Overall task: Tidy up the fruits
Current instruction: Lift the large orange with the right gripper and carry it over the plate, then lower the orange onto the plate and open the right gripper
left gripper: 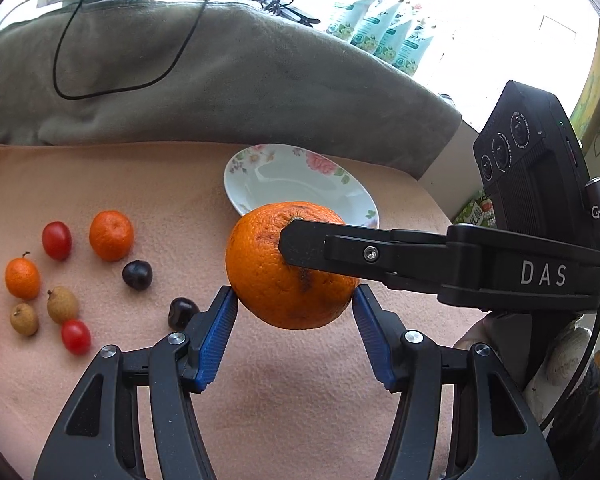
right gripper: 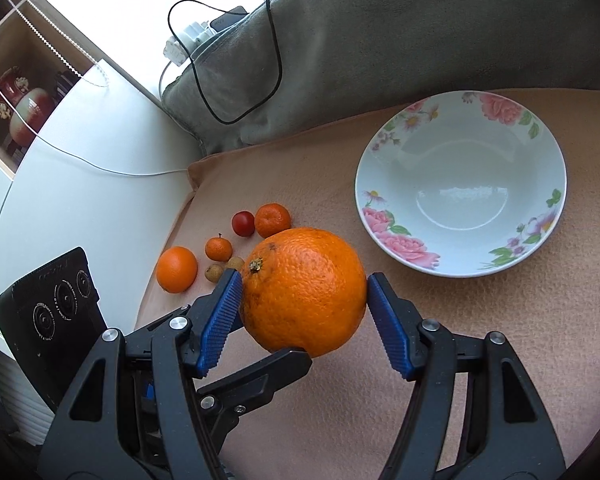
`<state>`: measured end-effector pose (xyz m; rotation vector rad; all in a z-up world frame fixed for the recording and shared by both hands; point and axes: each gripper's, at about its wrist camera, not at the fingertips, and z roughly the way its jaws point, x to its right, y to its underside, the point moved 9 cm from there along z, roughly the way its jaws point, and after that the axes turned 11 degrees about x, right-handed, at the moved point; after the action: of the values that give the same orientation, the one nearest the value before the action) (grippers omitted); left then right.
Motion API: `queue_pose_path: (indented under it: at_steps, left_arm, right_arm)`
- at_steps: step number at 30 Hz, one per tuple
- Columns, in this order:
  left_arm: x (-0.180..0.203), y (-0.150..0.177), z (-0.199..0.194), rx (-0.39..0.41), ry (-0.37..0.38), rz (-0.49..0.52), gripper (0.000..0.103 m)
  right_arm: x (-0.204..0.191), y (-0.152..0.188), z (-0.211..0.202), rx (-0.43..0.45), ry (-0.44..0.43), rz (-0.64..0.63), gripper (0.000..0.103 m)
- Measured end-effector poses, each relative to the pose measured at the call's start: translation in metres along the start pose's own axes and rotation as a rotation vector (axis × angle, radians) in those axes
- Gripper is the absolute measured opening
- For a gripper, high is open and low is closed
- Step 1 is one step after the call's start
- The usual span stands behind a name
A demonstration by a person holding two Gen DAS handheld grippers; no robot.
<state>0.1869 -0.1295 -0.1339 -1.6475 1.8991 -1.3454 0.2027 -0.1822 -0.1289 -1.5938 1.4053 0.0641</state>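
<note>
Jaws of both my grippers, left (left gripper: 296, 312) and right (right gripper: 304, 300), clamp half-open on one large round orange (right gripper: 304, 292); next, I judge, lowering it into the empty floral white bowl (right gripper: 384, 148).

Small fruits (left gripper: 60, 280) lie left of the bowl (left gripper: 300, 184), both on the blanket (left gripper: 300, 400).
</note>
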Motion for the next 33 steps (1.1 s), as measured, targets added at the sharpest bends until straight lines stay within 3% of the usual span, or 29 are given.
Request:
queue_pose_path:
  at_steps: [13,27,33]
  left_arm:
    - [0.017,-0.013,0.036,-0.022,0.024,0.033,0.06]
    - [0.015,-0.015,0.049,-0.043,0.009,0.043,0.06]
    - [0.015,-0.027,0.037,0.002,-0.012,0.071,0.059]
  right_arm:
    - [0.039,-0.028,0.001,0.017,0.03,0.062,0.068]
    - [0.055,-0.034,0.01,-0.004,0.049,0.098,0.068]
    - [0.057,-0.056,-0.008,0.082,0.1,0.072,0.068]
